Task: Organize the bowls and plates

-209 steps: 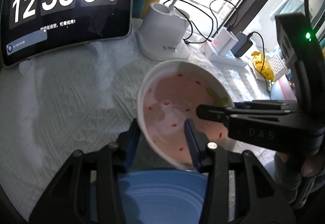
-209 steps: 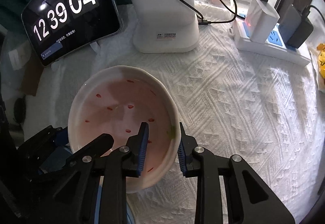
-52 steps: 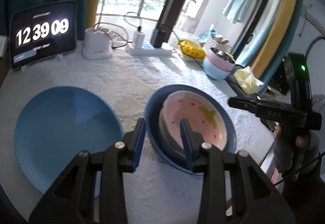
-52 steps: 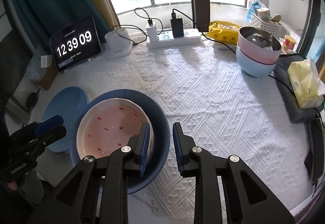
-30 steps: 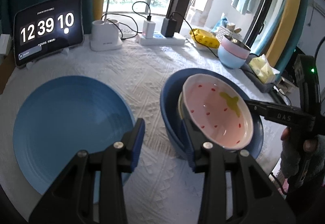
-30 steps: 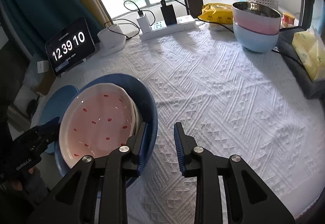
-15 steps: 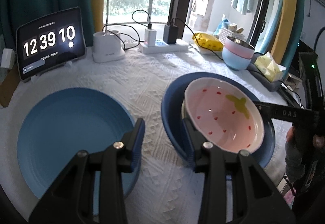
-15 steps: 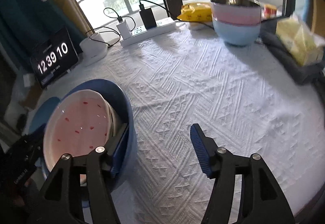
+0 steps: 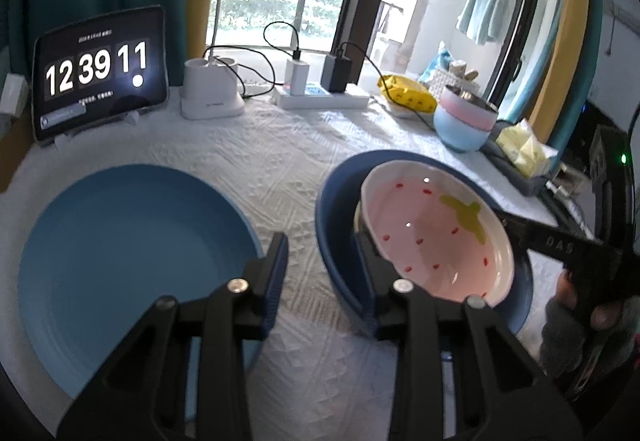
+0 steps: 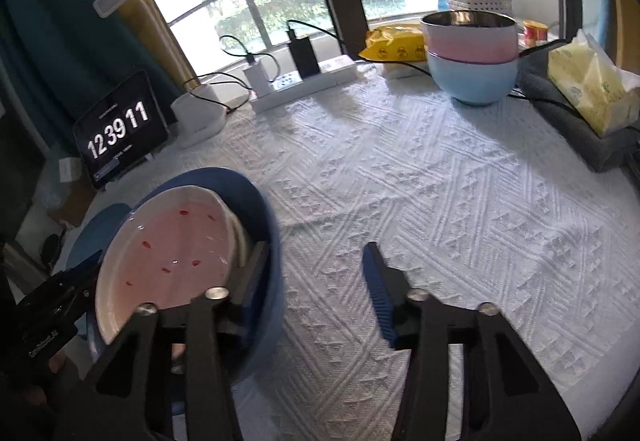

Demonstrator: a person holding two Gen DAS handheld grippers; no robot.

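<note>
A pink strawberry-pattern bowl (image 9: 436,237) rests tilted inside a dark blue bowl (image 9: 336,209) at the right of the left wrist view. A light blue plate (image 9: 120,261) lies to its left. My left gripper (image 9: 322,273) is open, its right finger by the dark blue bowl's near rim. My right gripper (image 10: 316,285) is open wide; its left finger sits inside the dark blue bowl (image 10: 260,201) next to the pink bowl (image 10: 168,241), its right finger over the cloth. Stacked pink and light blue bowls (image 10: 472,57) stand at the far right.
A tablet clock (image 9: 100,73), a white charger stand (image 9: 210,89) and a power strip with cables (image 9: 320,97) line the back edge. A yellow packet (image 9: 406,97) and a tissue pack (image 10: 592,85) on a grey cloth lie at the right. A white textured cloth covers the table.
Both grippers have let go of the pink bowl, which now rests in the dark blue bowl. The right gripper has opened wide. The left gripper has opened and drawn back a little.
</note>
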